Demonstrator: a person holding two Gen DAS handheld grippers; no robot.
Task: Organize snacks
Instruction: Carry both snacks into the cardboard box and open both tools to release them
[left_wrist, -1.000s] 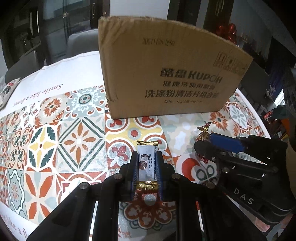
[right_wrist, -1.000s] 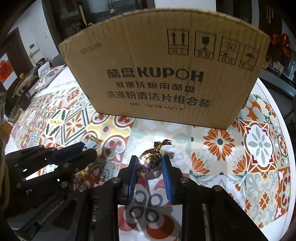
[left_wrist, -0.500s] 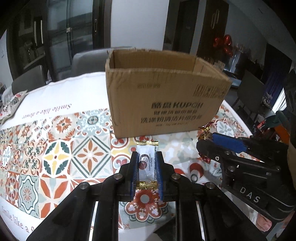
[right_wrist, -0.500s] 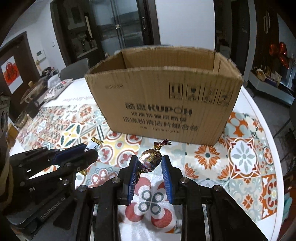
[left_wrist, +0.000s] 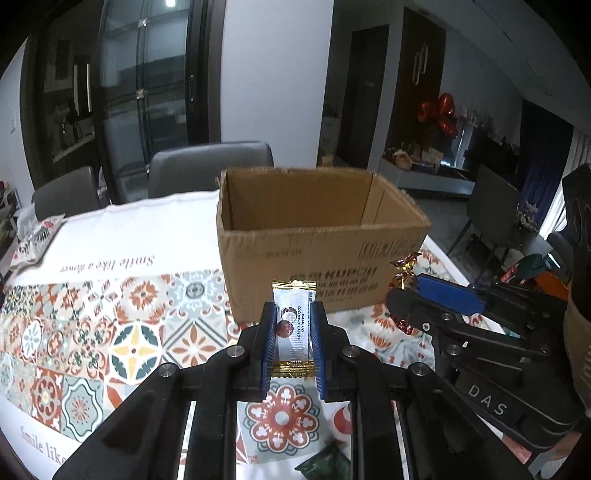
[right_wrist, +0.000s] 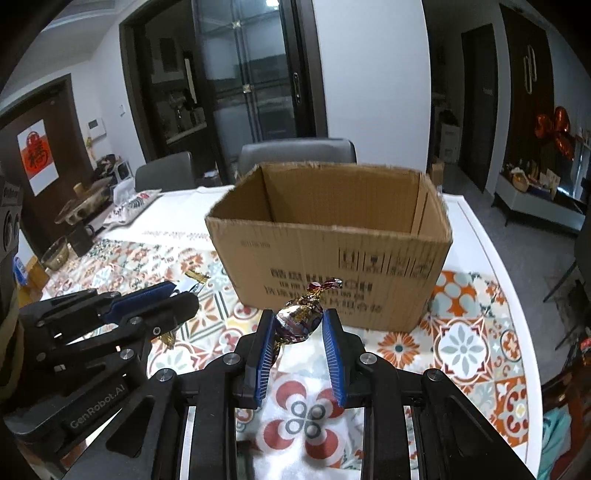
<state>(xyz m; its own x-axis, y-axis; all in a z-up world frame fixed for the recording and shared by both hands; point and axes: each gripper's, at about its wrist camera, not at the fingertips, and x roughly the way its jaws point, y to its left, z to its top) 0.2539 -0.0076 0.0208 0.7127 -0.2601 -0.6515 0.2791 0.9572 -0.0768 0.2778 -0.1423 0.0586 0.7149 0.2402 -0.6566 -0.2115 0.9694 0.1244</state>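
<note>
My left gripper (left_wrist: 293, 314) is shut on a white candy sachet (left_wrist: 294, 325) with gold crimped ends, held upright above the patterned tablecloth. My right gripper (right_wrist: 300, 319) is shut on a round foil-wrapped candy (right_wrist: 297, 320) with a twisted end pointing up. An open brown cardboard box (left_wrist: 314, 243) stands just beyond both grippers, its inside visible from above in both views (right_wrist: 332, 236). The right gripper (left_wrist: 406, 295) shows at the right of the left wrist view, and the left gripper (right_wrist: 184, 295) shows at the left of the right wrist view.
A dark green wrapped snack (left_wrist: 327, 463) lies on the tablecloth (left_wrist: 129, 332) below my left gripper. Grey chairs (left_wrist: 210, 166) stand behind the table. Bowls and a mug (right_wrist: 70, 243) sit at the table's far left edge. The table's right rim (right_wrist: 517, 295) curves close by.
Both grippers have risen with their candies held. The view now looks down over the box rim into its inside, where before only its printed front wall showed.
</note>
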